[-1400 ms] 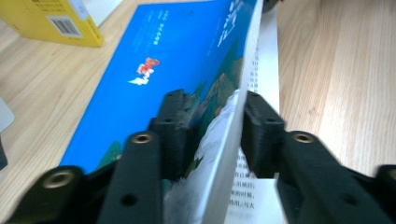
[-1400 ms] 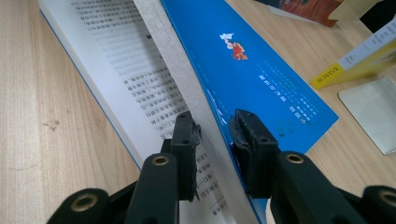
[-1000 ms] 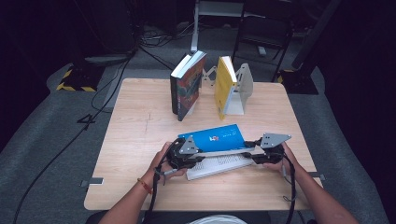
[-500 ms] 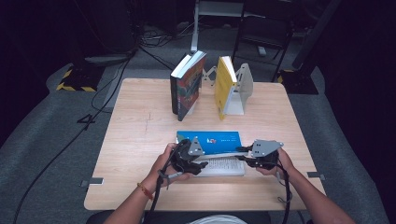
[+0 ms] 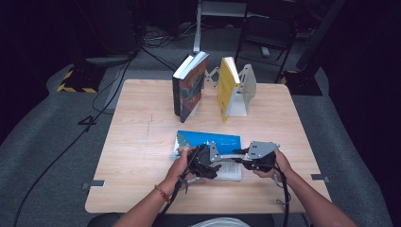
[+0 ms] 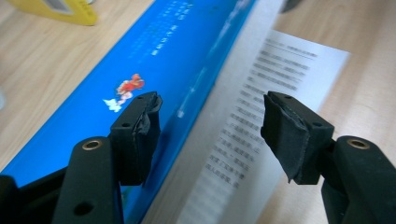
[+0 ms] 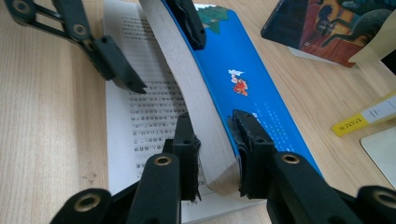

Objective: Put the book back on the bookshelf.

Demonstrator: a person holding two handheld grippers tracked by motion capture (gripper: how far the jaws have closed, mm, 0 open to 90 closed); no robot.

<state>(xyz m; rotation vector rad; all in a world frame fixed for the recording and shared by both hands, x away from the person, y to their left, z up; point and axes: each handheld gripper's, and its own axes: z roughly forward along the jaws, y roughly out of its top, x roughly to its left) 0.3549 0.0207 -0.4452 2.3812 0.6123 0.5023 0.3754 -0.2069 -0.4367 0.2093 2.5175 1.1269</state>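
Grey carpet point(image 5: 56, 142) surrounds the pale wooden table point(image 5: 142, 142), where a blue-covered paperback book point(image 5: 208, 140) lies open near its front edge, right gripper point(image 7: 212, 156) pinching its raised pages, left gripper point(image 6: 210, 135) spread wide.

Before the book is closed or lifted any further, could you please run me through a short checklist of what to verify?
1. Right hand-held gripper has the blue book by its page block and cover: ok, jaws shut on them.
2. Left hand-held gripper has a hold: not ok, jaws open astride the raised page block.
3. Bottom printed page lies flat on the table: ok.
4. Page block is unstrained: not ok, it curves between the grippers.
5. Room toward the standing dark book and yellow book: ok, apart from the blue book.
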